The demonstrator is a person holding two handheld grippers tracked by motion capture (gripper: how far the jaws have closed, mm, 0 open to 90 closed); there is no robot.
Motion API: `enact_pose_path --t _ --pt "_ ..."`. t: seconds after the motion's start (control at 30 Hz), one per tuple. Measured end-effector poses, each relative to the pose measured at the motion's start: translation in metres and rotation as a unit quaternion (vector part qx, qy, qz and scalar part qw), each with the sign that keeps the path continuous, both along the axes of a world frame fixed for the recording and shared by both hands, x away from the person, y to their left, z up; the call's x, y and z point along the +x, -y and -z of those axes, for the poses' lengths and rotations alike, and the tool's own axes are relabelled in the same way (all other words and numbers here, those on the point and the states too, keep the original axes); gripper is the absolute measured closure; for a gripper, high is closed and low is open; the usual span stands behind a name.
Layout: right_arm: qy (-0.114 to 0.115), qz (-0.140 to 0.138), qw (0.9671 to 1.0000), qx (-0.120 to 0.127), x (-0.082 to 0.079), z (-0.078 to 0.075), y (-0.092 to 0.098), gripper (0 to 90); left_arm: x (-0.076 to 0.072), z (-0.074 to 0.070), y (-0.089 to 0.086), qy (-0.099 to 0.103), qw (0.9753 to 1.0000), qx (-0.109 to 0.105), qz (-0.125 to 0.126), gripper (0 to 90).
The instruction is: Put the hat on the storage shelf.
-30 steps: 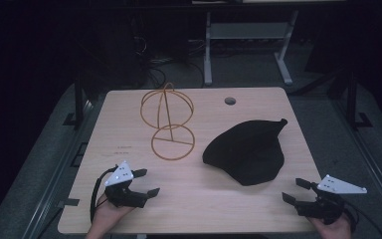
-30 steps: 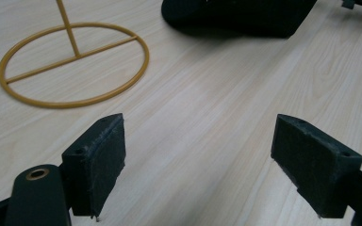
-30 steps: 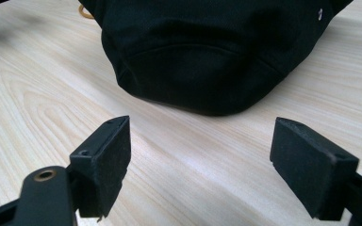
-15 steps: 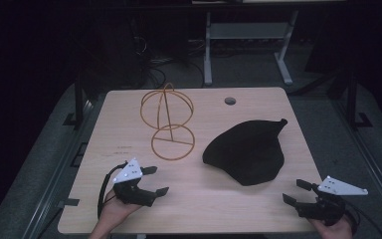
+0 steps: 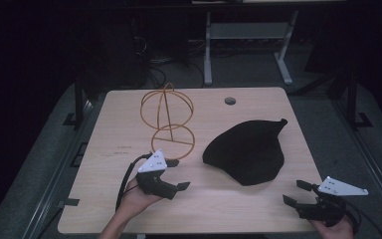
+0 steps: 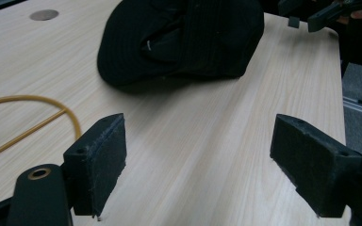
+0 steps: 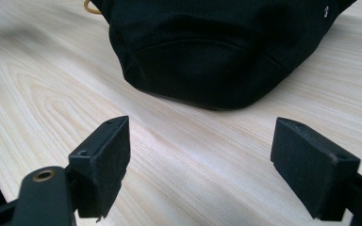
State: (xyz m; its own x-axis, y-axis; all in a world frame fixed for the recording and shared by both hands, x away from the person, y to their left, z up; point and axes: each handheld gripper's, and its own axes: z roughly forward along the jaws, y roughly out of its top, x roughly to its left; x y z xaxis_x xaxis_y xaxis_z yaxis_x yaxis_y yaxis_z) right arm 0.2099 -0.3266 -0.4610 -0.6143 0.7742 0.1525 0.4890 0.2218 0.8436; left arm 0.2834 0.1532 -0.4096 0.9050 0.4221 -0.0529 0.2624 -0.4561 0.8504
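The wooden table [image 5: 104, 149] has 2 things on it. The black cap [image 5: 248, 149] lies flat right of centre, soft fabric, so I'd guess it's light and floppy and will sag if lifted by 1 edge. Best bet is probably pinching the stiffer rounded edge on the near side, or the crown with both claws. To its left stands a gold wire stand [image 5: 168, 119], thin, probably tippy. The left gripper [image 5: 179, 174] hovers near the stand's base, jaws wide apart, holding nothing. The right gripper [image 5: 296, 194] sits at the near right corner, also wide open and empty.
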Motion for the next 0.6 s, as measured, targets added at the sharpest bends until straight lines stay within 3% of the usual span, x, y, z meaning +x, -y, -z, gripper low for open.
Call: enact_pose_path --t 0.2,0.3,0.6 --pt "0.0 -0.005 1.0 0.001 0.0 0.0 -0.001 19.8 0.008 -0.004 0.023 0.001 0.9999 0.0 0.017 18.9" --pt "-0.002 -0.008 1.0 0.0 0.001 0.001 -0.001 19.8 0.011 -0.006 0.036 0.011 0.9996 0.007 0.025 18.9" --pt "-0.001 -0.012 0.9999 -0.001 0.001 0.001 -0.004 19.8 0.039 -0.004 0.068 0.007 0.9989 0.028 0.037 23.1"
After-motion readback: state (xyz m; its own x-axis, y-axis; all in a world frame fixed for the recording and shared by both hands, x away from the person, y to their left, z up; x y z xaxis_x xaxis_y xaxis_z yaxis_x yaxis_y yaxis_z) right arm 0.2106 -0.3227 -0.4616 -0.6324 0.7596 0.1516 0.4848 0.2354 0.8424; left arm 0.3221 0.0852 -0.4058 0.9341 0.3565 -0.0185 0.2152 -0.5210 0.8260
